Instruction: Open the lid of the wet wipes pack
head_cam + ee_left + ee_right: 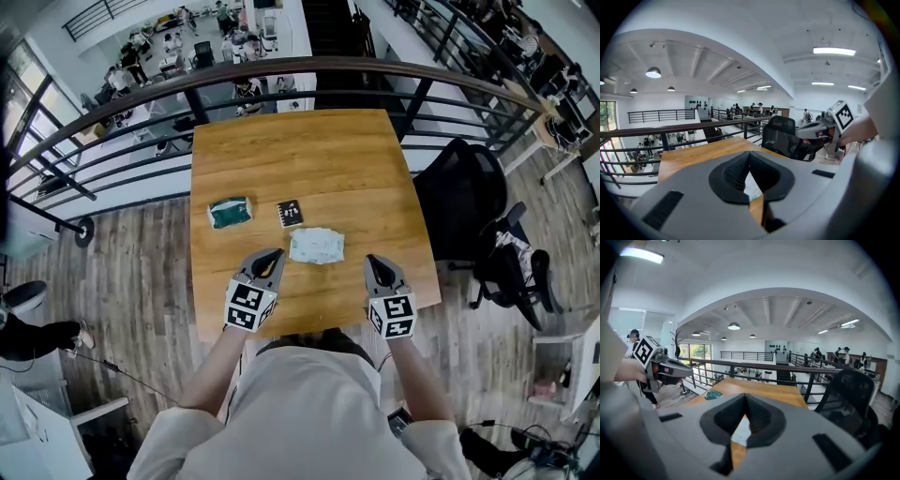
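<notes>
Left claw: the left claw [276, 253] has its two tips pressed together, with nothing between them. It is held over the near part of the worktop, pointing away from the person and slightly down.
Right claw: the right claw [372, 259] is also closed tip to tip and empty. It is level with the left one and aimed the same way.
Wet wipes pack: the wet wipes pack [316, 246], pale and flat, lies on the worktop just ahead of the two claws and between their lines. It is nearer the left tip, and neither claw touches it. Whether its lid is up or down cannot be told.
Worktop: the worktop [300, 155] is a square wooden top, with the person standing at its near edge.
Green packet: a green packet [230, 212] lies beyond and to the left of the wet wipes pack, apart from it.
Black card: a small black card [290, 213] with pale marks lies flat between the green packet and the wet wipes pack, touching neither.
Chair: a black office chair [469, 202] stands just past the right edge of the worktop.
Railing: a dark metal railing [309, 66] curves round the far side of the worktop, with a lower floor of desks and people beyond it.
</notes>
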`<state>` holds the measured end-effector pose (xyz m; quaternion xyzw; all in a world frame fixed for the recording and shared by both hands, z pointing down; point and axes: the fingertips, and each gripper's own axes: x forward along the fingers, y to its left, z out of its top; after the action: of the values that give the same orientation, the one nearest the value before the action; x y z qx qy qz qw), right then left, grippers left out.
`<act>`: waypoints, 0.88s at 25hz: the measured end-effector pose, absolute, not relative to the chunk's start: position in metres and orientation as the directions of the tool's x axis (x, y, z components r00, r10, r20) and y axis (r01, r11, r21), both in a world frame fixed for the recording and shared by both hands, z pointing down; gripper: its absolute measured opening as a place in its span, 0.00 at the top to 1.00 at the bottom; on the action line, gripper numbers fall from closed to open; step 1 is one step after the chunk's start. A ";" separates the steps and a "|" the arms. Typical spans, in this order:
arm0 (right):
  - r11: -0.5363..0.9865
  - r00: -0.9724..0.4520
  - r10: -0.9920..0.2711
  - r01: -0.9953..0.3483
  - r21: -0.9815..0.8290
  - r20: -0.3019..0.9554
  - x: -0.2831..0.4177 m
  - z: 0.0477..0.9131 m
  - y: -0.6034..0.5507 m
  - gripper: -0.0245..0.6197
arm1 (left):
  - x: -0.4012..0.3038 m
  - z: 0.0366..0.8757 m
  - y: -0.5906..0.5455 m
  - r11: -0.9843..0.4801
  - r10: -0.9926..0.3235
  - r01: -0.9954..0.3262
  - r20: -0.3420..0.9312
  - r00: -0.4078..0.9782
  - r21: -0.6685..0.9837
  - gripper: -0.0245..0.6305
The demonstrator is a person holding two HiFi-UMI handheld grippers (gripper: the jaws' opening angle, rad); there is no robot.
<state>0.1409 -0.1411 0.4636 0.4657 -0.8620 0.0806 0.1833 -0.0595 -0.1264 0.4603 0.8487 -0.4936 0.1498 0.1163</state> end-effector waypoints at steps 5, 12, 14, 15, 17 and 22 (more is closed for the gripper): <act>0.572 -0.536 -0.771 -0.820 0.005 0.345 0.157 0.445 -0.136 0.96 | -0.052 0.436 -0.115 -0.442 -0.845 -0.895 0.307 0.439 0.063 0.97; 0.609 -0.576 -0.759 -0.793 0.018 0.305 0.167 0.427 -0.141 0.96 | -0.050 0.420 -0.107 -0.389 -0.882 -0.918 0.259 0.394 0.072 0.97; 0.615 -0.583 -0.759 -0.788 0.026 0.291 0.170 0.422 -0.144 0.96 | -0.049 0.417 -0.108 -0.378 -0.888 -0.923 0.253 0.383 0.069 0.97; 0.617 -0.585 -0.759 -0.786 0.032 0.286 0.171 0.421 -0.145 0.96 | -0.048 0.416 -0.108 -0.374 -0.892 -0.925 0.248 0.379 0.069 0.97; 0.620 -0.587 -0.760 -0.783 0.042 0.277 0.172 0.417 -0.147 0.96 | -0.047 0.412 -0.108 -0.367 -0.897 -0.928 0.240 0.372 0.068 0.97; 0.629 -0.598 -0.753 -0.776 0.036 0.273 0.173 0.416 -0.150 0.96 | -0.044 0.410 -0.110 -0.362 -0.900 -0.930 0.237 0.366 0.059 0.97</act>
<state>0.1727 -0.1496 0.4161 0.4283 -0.8929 0.0431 0.1321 -0.0442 -0.1105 0.4097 0.8212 -0.5572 0.0820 0.0915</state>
